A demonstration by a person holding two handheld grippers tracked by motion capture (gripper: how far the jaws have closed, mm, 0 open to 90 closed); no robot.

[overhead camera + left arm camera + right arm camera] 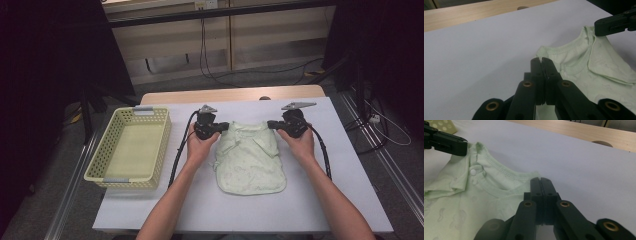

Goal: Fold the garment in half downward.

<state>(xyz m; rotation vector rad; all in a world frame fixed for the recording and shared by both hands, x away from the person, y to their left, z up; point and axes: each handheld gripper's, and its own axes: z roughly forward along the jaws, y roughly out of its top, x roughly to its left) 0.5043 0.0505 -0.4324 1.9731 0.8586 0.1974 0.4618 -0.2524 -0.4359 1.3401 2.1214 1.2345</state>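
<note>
A pale green baby top (250,160) lies flat on the white table cover, neckline away from me. My left gripper (226,126) is shut on its left shoulder corner, and my right gripper (270,124) is shut on the right shoulder corner. In the left gripper view the closed jaws (541,60) pinch the top's edge (599,62), with the right gripper (596,28) at the far shoulder. The right gripper view has its own closed jaws (540,179) at the corner of the top (461,202), beside a white snap button (473,172), and the left gripper (465,146) across the neckline.
A pale yellow slotted basket (162,145) stands at the left of the table; its corner is in the right gripper view (444,126). A bare wooden strip (230,94) runs along the table's far edge. Black cables trail from both grippers beside my forearms.
</note>
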